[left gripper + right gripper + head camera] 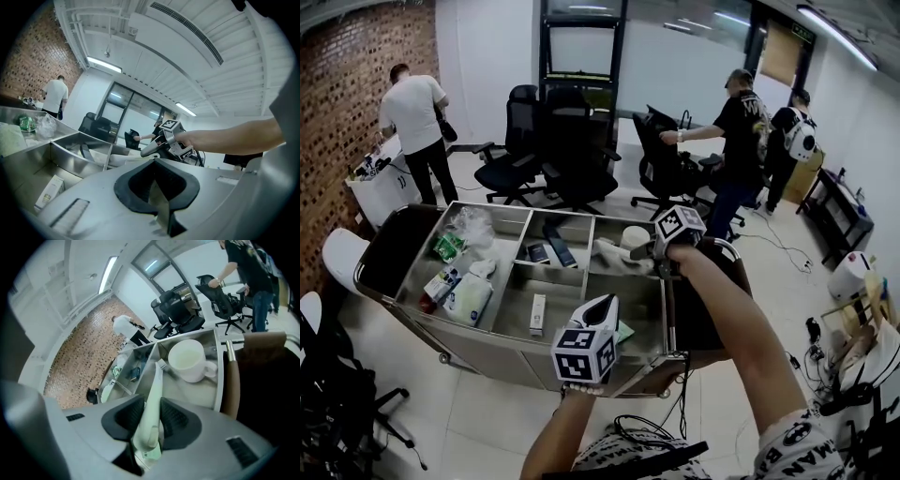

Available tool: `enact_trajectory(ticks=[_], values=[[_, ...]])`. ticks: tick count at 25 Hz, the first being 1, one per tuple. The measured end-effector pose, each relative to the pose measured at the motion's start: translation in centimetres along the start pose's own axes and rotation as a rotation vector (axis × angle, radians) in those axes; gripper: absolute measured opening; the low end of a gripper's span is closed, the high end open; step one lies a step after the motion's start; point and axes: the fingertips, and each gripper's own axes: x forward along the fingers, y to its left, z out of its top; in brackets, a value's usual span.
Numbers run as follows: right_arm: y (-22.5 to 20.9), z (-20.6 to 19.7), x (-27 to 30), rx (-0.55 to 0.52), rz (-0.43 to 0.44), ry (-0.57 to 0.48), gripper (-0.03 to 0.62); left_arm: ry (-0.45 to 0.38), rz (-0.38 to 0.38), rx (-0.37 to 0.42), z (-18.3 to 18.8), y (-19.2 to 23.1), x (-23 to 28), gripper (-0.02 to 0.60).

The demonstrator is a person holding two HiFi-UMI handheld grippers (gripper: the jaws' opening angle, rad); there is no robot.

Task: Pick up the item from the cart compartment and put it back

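A pale white squeeze tube [155,380] sits between the black pads of my right gripper [152,417], which press on it from both sides. In the head view that right gripper [649,251] hangs over the back right compartment of the steel cart [386,251], with the tube [614,251] pointing left. A white mug [186,360] stands in the compartment beneath it. My left gripper [602,307] hovers over the cart's front edge. Its jaws [155,161] meet at the tips with nothing between them.
Other compartments hold a green packet [448,246], a clear plastic bag [474,225], a white pouch [469,298], a small box [537,314] and dark items [555,251]. Black office chairs [553,141] and several people stand beyond. A brown cart handle [232,380] runs along the right.
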Motion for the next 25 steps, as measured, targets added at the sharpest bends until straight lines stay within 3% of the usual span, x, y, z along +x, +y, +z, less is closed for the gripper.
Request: enact_trajectory(ticks=[7, 13, 19, 25], values=[[0.7, 0.1, -1.9, 0.052, 0.129, -0.109, 0.112, -0.001, -0.008, 0.007, 0.3, -0.2, 0.6, 0.000], [2.9, -0.6, -4.0, 0.189, 0.306, -0.259, 0.112, -0.008, -0.004, 0.011, 0.6, -0.2, 0.5, 0.000], [6.6, -2.2, -7.0, 0.204, 0.491, -0.452, 0.112, -0.012, 0.034, 0.034, 0.7, 0.6, -0.2, 0.000], [10.5, -5.8, -10.0, 0.178, 0.611, -0.715, 0.112, -0.029, 0.068, 0.053, 0.1, 1.7, -2.3, 0.000]])
